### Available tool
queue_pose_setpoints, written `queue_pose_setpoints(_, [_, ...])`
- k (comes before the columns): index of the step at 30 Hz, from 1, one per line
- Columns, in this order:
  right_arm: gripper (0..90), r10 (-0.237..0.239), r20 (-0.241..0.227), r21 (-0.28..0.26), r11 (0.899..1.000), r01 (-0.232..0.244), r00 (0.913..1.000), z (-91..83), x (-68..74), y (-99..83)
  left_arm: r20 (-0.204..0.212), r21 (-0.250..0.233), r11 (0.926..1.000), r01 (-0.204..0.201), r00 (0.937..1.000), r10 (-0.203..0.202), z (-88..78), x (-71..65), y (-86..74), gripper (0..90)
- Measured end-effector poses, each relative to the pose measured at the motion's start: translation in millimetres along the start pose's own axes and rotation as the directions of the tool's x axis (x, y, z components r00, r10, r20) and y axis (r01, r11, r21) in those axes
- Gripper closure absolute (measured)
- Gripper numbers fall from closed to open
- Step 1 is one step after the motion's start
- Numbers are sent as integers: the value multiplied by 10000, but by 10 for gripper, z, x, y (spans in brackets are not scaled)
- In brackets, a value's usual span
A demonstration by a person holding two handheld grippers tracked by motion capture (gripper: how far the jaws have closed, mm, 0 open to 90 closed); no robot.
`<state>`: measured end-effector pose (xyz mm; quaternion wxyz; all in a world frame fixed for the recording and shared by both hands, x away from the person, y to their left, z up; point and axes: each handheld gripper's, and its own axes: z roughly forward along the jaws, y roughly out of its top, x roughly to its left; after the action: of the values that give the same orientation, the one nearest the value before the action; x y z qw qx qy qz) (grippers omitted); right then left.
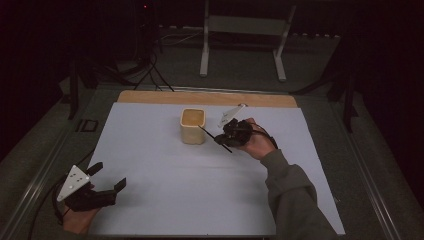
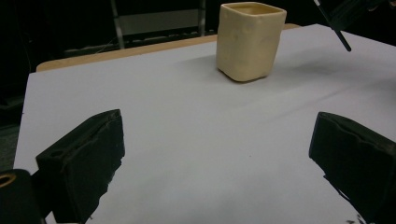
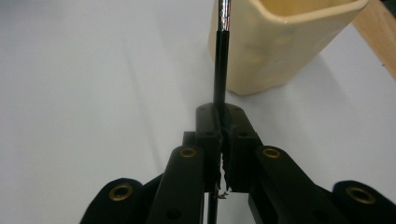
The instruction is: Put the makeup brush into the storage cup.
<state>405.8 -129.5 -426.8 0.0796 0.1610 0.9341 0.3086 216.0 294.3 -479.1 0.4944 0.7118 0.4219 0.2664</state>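
A cream, square-sided cup (image 1: 193,126) (image 2: 250,39) (image 3: 280,42) stands upright on the white sheet, toward the back middle. Just right of it, my right gripper (image 1: 225,136) (image 3: 224,116) is shut on a thin black rod (image 1: 209,133) (image 3: 219,70) (image 2: 338,32) with a silver section. The rod slants up toward the cup's rim, with its far end beside the cup wall. My left gripper (image 1: 109,176) (image 2: 219,122) rests at the sheet's near left corner, open, with only bare sheet between its jaws and the cup well ahead.
The white sheet (image 1: 150,200) covers a wooden tabletop whose far edge (image 1: 200,97) shows as a strip. Behind the table stand a white metal frame (image 1: 245,25) and dark cables (image 1: 145,70) on the floor. A sleeved forearm (image 1: 295,200) crosses the sheet's right front.
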Motion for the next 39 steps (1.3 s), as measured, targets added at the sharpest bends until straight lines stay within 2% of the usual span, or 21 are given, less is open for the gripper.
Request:
queue_pose_setpoints(11, [860, 85, 231, -347, 9994, -76, 9997, -24, -12, 9, -27, -18, 10000, 9, 10000, -9, -4, 1, 1, 43])
queue_pose_setpoints(20, [860, 250, 613, -802, 9966, -200, 9978, -59, -22, 27, -6, -22, 10000, -7, 10000, 6, -4, 0, 1, 43])
queue_pose_setpoints(39, [860, 701, 1249, -1678, 9846, -486, 9897, -134, -55, 54, 12, -39, 10000, -35, 10000, 35, -4, -2, 3, 43])
